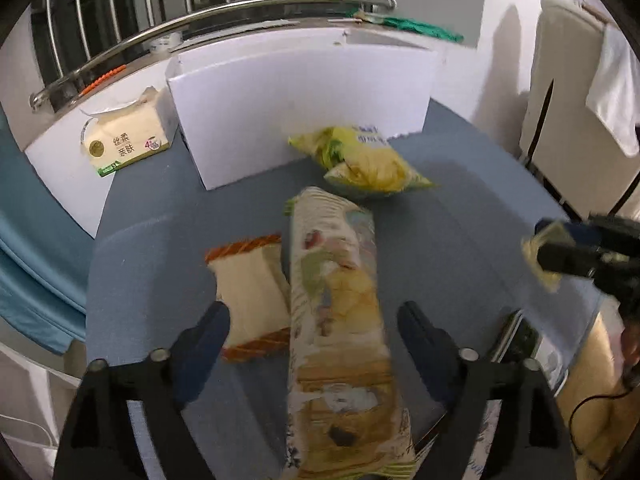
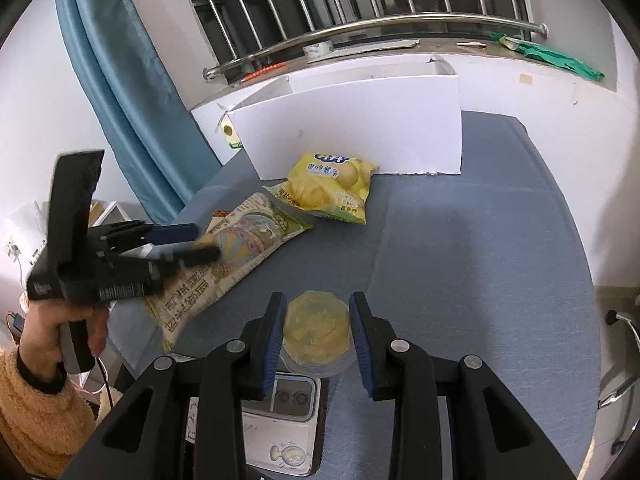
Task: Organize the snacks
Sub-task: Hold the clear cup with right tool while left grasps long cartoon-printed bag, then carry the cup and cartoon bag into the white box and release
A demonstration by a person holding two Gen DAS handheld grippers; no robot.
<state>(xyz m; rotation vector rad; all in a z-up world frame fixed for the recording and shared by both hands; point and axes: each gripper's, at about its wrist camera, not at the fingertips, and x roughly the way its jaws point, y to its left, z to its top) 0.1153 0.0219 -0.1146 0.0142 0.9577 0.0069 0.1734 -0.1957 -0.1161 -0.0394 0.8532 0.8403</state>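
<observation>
On the blue table [image 2: 460, 240], your right gripper [image 2: 316, 326] clamps a round yellow snack cup [image 2: 316, 328] between its pads. Your left gripper [image 1: 314, 320] stands released, fingers spread to either side of the long snack bag [image 1: 336, 312] without pressing it. Beside that lies an orange-edged packet [image 1: 250, 292]; the yellow chip bag [image 2: 332, 188] rests against the white box [image 2: 352, 128].

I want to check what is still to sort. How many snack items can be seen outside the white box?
4. A yellow chip bag by the white box, a long printed bag mid-table, an orange-edged packet beside it, a clear cup in the right tongs. The box may hide more.
</observation>
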